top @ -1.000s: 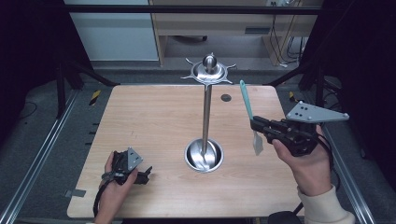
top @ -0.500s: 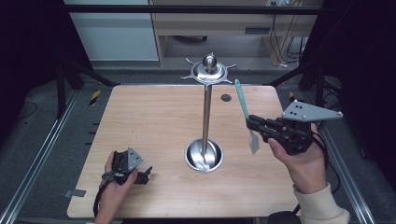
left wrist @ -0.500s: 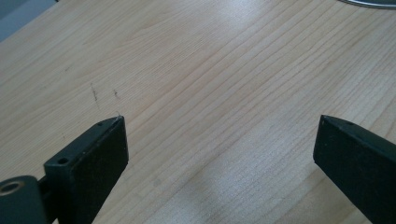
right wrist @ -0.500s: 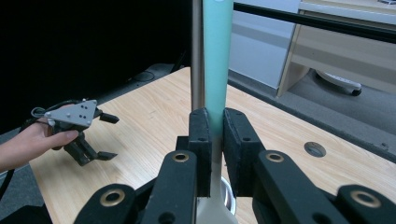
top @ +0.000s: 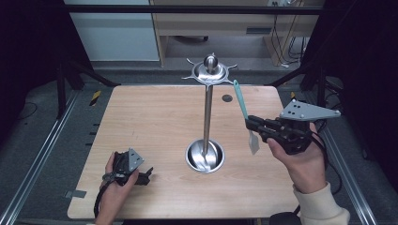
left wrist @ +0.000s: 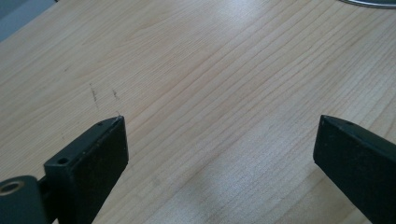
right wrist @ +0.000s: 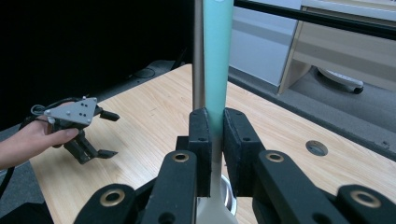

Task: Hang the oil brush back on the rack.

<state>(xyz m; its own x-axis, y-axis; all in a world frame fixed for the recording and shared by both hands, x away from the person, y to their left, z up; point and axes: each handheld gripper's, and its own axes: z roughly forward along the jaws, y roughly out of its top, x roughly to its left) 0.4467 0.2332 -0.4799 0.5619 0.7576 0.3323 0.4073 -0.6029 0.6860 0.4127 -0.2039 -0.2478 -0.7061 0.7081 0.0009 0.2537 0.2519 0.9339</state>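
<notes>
Right gripper (top: 250, 124) is clenched on a teal-handled spatula (top: 246, 116), its pads pinching the handle (right wrist: 217, 70) low down, near the pale blade. Spatula stands nearly upright in the air, blade down, to the right of the steel stand (top: 206, 112) and clear of its base bowl (top: 204, 156); the handle tip sits just below and right of the stand's hooked top disc. Left gripper (top: 146, 174) rests on the table (top: 155, 117), near-left of the stand, jaws spread wide with bare wood between them.

Teal-handled spatula (top: 243, 104) with grey blade, shiny silver stand (top: 207, 112), pale wood-grain table (top: 155, 122), black tongs (right wrist: 217, 140)
</notes>
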